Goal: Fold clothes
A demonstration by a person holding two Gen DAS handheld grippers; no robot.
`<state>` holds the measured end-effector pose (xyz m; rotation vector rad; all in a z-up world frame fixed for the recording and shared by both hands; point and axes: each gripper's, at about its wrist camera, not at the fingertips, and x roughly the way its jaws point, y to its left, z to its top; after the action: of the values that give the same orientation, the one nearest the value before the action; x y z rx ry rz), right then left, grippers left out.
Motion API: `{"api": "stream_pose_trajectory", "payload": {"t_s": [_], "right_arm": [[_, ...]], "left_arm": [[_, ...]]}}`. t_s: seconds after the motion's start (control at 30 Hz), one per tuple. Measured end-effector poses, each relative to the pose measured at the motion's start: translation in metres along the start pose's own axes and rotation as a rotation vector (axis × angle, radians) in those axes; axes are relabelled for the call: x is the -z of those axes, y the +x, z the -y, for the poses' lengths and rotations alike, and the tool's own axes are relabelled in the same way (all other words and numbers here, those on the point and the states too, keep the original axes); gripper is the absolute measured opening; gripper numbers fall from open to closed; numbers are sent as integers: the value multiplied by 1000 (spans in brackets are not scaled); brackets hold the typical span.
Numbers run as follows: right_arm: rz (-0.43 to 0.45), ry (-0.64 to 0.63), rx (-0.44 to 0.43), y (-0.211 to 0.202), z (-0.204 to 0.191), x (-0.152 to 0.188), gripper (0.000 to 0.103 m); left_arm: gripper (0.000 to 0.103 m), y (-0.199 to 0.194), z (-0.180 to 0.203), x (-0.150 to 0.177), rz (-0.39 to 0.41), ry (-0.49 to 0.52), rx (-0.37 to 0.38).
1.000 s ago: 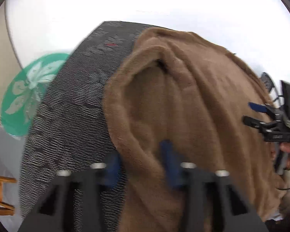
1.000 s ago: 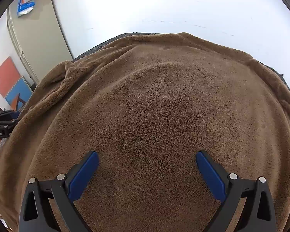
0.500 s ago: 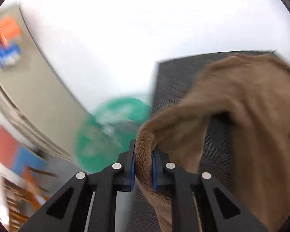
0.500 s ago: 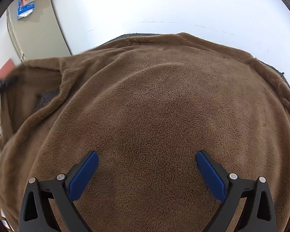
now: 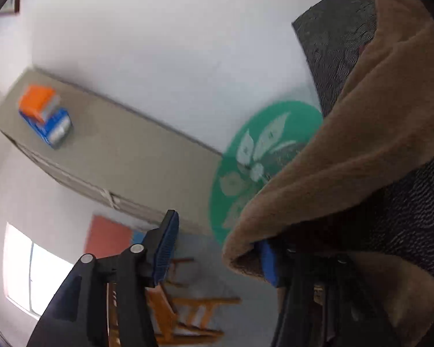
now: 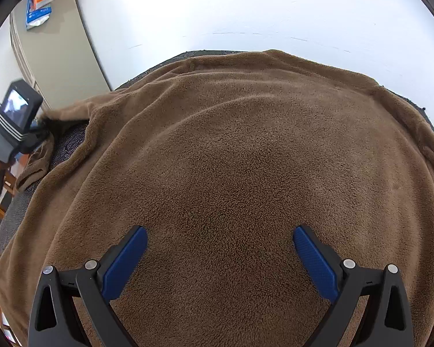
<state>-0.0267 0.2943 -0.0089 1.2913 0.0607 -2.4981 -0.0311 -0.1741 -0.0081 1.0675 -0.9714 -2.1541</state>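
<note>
One brown fleece (image 6: 231, 173) lies spread over a dark mat (image 5: 332, 29) on a white surface (image 6: 246, 5). Two hand-held grippers: the right (image 6: 220, 257) hovers spread above the fleece's middle; the left (image 5: 217, 248), jaws just opened, has a fleece corner draped on one finger, seemingly unpinched. Bare surface lies beyond the far edge.

You are working in what looks like an office or lab room, with plain white walls (image 6: 246, 5), a beige metal cabinet (image 5: 124, 150) at ten o'clock topped by orange and blue boxes (image 5: 43, 115), orange wooden chairs (image 5: 182, 312) at six o'clock, and red and blue foam floor tiles (image 5: 110, 240).
</note>
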Motion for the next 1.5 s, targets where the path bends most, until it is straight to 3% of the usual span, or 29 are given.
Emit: {"api": "stream_pose_trajectory", "payload": {"t_s": [0.13, 0.27, 0.37, 0.53, 0.7, 0.83, 0.97, 1.07, 1.17, 1.27, 1.33, 1.4, 1.5], "right_arm": [[-2, -3, 4, 0, 1, -1, 103], [-4, -6, 9, 0, 1, -2, 103], [-4, -5, 9, 0, -1, -3, 103], [-5, -7, 13, 0, -2, -4, 103], [-5, -6, 12, 0, -2, -4, 103], [-4, -4, 10, -1, -2, -3, 103], [-2, 1, 4, -1, -1, -3, 103], [-1, 3, 1, -2, -1, -3, 103], [-1, 2, 2, -2, -1, -3, 103], [-1, 2, 2, -2, -2, -4, 103], [0, 2, 1, -2, -2, -4, 103], [1, 4, -1, -2, -1, -4, 103], [1, 3, -2, -2, -1, -3, 103]], "left_arm": [[83, 11, -28, 12, -54, -110, 96], [85, 8, -44, 19, -60, -130, 161], [85, -24, -21, 13, -39, -181, 200], [86, -69, -32, 9, 27, -282, 326], [87, -95, -25, -5, 60, -389, 693], [87, -93, 8, -26, 20, -450, 957], [87, -84, 47, -48, -40, -465, 1077], [87, -69, 65, -58, -110, -532, 1164], [86, -57, 76, -64, -138, -582, 1191], [81, -54, 79, -69, -108, -589, 1118], [47, -51, 78, -72, -86, -562, 1050], [29, -46, 74, -75, -53, -538, 1020], [27, -48, 72, -83, 31, -469, 971]]}}
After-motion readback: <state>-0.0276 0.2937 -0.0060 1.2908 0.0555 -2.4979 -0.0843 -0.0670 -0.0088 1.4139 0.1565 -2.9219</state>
